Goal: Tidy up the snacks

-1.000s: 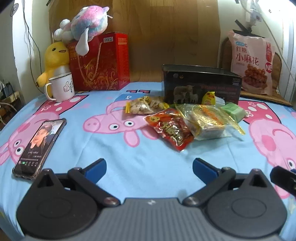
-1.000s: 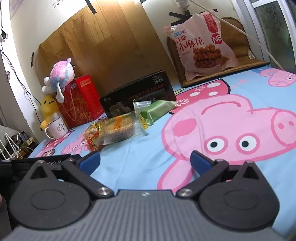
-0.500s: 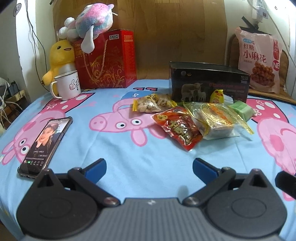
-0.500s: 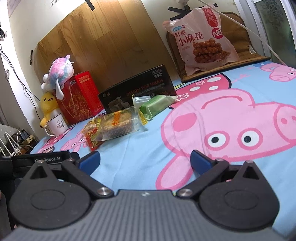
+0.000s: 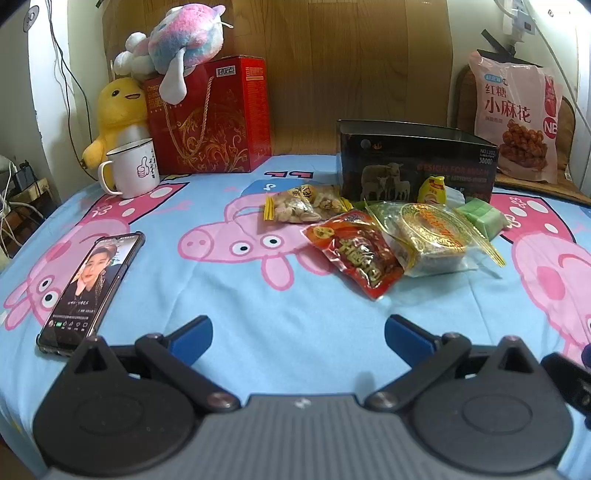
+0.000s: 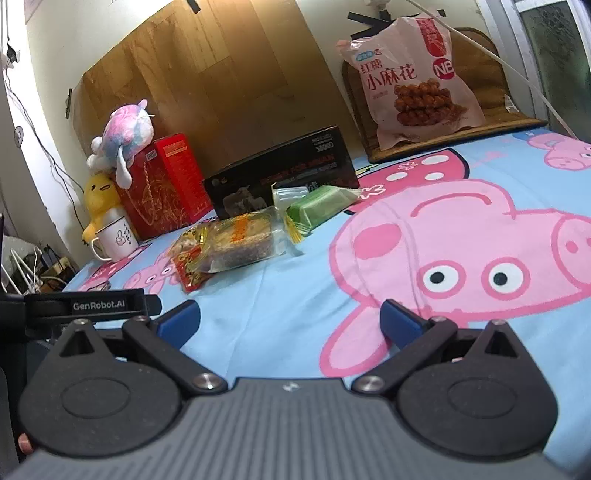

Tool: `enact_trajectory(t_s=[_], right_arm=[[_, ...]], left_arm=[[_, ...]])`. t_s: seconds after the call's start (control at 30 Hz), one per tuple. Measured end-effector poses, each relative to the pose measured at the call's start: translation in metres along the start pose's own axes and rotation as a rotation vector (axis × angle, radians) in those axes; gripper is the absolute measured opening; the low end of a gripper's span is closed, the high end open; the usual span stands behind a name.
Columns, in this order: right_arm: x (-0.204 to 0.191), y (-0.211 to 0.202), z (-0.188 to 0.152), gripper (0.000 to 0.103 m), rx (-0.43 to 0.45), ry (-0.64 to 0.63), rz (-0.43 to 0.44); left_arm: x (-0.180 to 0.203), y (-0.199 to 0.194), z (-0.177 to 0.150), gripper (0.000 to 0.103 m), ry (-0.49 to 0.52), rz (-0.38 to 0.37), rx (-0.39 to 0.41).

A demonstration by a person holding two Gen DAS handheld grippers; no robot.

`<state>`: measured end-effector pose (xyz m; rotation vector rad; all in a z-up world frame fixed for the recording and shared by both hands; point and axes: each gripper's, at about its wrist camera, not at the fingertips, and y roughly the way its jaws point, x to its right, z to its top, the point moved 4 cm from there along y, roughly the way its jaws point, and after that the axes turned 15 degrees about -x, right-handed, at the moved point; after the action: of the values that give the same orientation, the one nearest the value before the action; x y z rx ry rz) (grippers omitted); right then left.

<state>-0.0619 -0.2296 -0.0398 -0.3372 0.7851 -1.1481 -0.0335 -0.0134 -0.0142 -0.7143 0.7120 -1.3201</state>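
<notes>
Wood-panel board (image 5: 354, 74) leans against the wall at the back; below it a blue cartoon-pig sheet (image 5: 229, 295) covers the bed-like surface that carries everything.

Red gift box (image 5: 218, 118) stands back left, a pink-and-blue plush (image 5: 184, 33) slumped on top, a yellow duck plush (image 5: 118, 110) at its left side. White enamel mug (image 5: 135, 168) sits just in front of the duck.

Large pink snack bag (image 5: 515, 114) stands upright at back right, on a brown mat, well apart from the rest.

Black carton (image 5: 413, 166) (sheep printed on its front) lies mid-right. The loose snacks cluster just in front of it: clear-wrapped cake with gold lettering (image 5: 432, 236), red packet (image 5: 354, 254) overlapping its left edge, bag of nuts (image 5: 303, 208) just behind the red packet, green wrapped block (image 5: 480, 216) to the right of the cake, small yellow sachet (image 5: 432, 190) close against the carton.

Phone (image 5: 88, 284), screen lit, lies flat at near left.

Left gripper (image 5: 297, 332): jaws spread wide, nothing between them, low over bare sheet, short of the red packet. Right gripper (image 6: 290, 321): jaws likewise spread and empty, over the pig print, snacks ahead to its left. Each gripper's body edges into the other's view.
</notes>
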Motion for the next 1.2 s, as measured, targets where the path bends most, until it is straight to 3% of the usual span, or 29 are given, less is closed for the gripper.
enact_trajectory(t_s=[1.07,1.2], right_arm=[[-0.028,0.033,0.029,0.103,-0.034,-0.144,-0.049],[-0.029,0.039,0.034,0.103,-0.048,-0.153,-0.042]], left_arm=[[-0.027,0.036,0.037,0.103,-0.031,-0.034,-0.022],[-0.032,0.039,0.042,0.103,-0.045,-0.071,-0.026]])
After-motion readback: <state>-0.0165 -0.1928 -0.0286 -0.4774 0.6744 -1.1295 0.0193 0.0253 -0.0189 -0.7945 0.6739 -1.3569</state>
